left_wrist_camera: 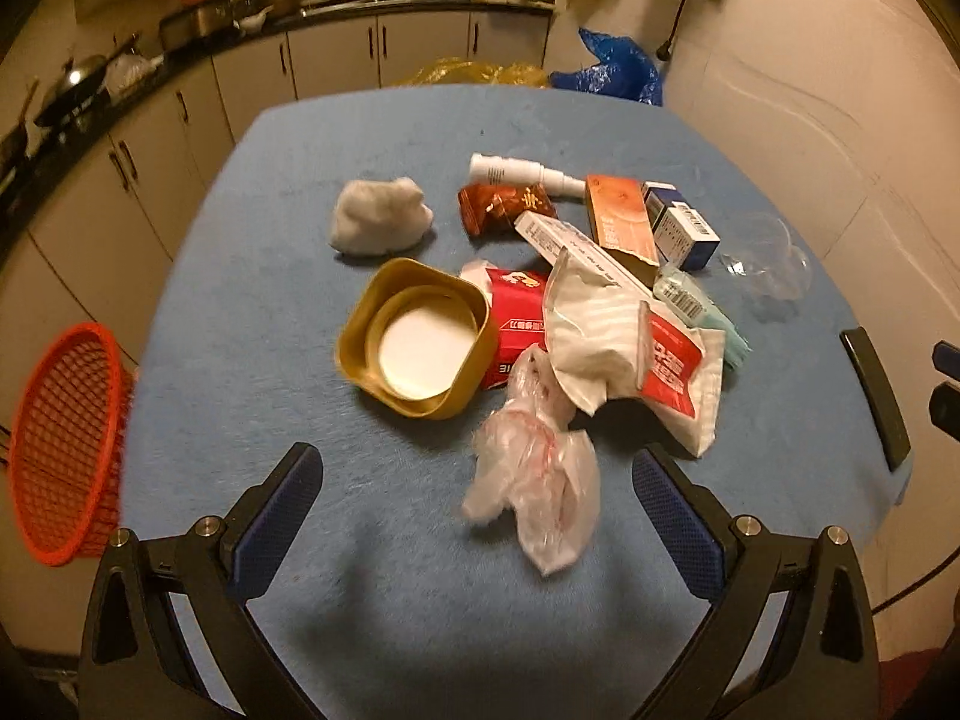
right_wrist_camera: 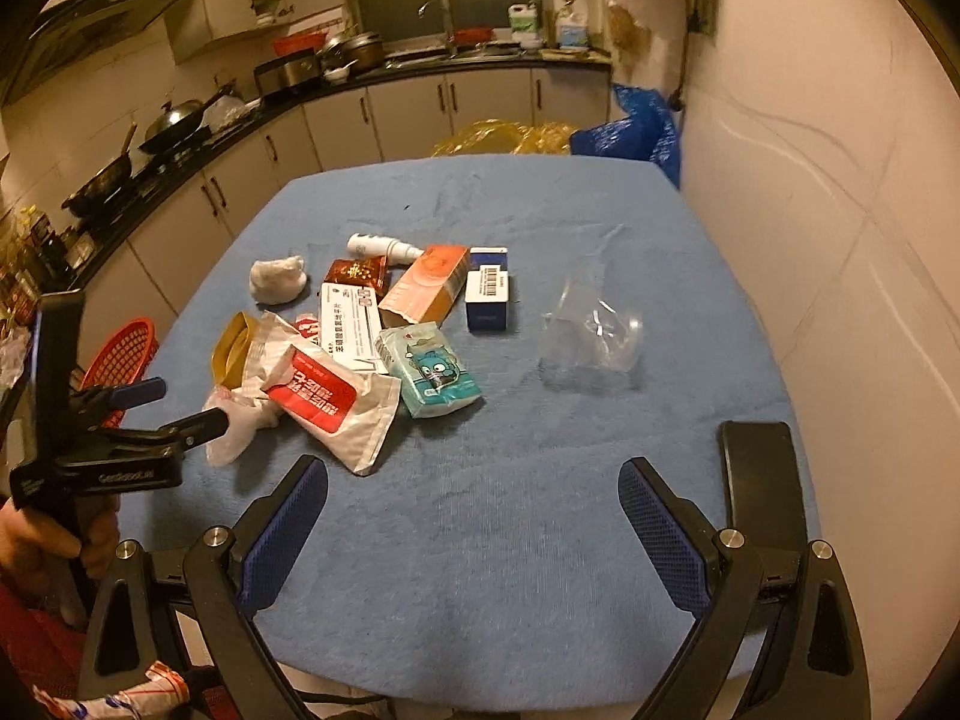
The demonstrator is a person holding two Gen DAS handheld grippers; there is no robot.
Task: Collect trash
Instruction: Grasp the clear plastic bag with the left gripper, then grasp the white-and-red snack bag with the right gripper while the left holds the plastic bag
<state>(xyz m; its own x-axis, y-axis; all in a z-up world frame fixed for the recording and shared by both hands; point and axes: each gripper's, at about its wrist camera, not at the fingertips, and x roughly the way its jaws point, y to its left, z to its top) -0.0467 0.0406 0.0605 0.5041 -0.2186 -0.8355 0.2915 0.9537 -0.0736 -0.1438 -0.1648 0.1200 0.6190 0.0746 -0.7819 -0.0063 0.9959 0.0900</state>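
A pile of trash lies on the blue-covered table (left_wrist_camera: 252, 312): a gold square tub (left_wrist_camera: 420, 339), a crumpled clear plastic bag (left_wrist_camera: 537, 480), a red and white pouch (left_wrist_camera: 666, 372), a white wad of tissue (left_wrist_camera: 378, 215), a brown wrapper (left_wrist_camera: 501, 207), a white bottle (left_wrist_camera: 516, 171), an orange box (left_wrist_camera: 621, 216) and a blue-white box (left_wrist_camera: 684, 228). My left gripper (left_wrist_camera: 477, 501) is open and empty, just short of the plastic bag. My right gripper (right_wrist_camera: 474, 519) is open and empty over bare cloth, nearer than the teal tissue pack (right_wrist_camera: 435, 378) and clear plastic cup (right_wrist_camera: 591, 336).
A red mesh basket (left_wrist_camera: 66, 450) stands off the table's left edge. A black phone (right_wrist_camera: 759, 480) lies at the table's right front. Kitchen counters run along the left and back. Yellow (left_wrist_camera: 474, 72) and blue bags (left_wrist_camera: 612, 69) sit behind the table, with a wall on the right.
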